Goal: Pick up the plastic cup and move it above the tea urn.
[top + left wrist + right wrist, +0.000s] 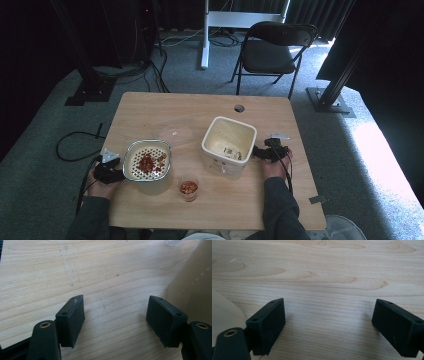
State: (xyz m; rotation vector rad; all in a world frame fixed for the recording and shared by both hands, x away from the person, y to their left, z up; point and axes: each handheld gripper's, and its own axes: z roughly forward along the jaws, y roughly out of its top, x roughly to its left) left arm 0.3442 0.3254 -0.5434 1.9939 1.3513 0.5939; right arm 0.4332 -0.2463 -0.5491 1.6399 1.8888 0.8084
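The strainer [146,160] sits at the front left of the table [150,107], a squarish perforated tray with rounded corners resting in the mouth of a pale tub; its holes face up, and a heap of red bits lies near its middle; it has no clear long axis, and its edges run a little askew to the table's front edge. The left gripper [111,175] lies just beside the strainer's left edge, held in a hand, its grey plate on top; in the left gripper view its jaws stand wide apart over bare wood with nothing between them [116,320], and the pale tub wall rises at the right edge of that view.

The bin [229,145] stands right of centre, upright, mouth up, a cream square tub with rounded corners, slightly turned so one corner points toward the person; a small label shows low inside it. The right gripper [270,151] rests against the bin's right side; in the right gripper view its jaws are spread wide over bare table [328,326], holding nothing, with a curve of the cream wall at the left.

A small cup [188,188] with red bits stands near the front edge between the two tubs; a clear lid [176,134] lies behind the strainer.
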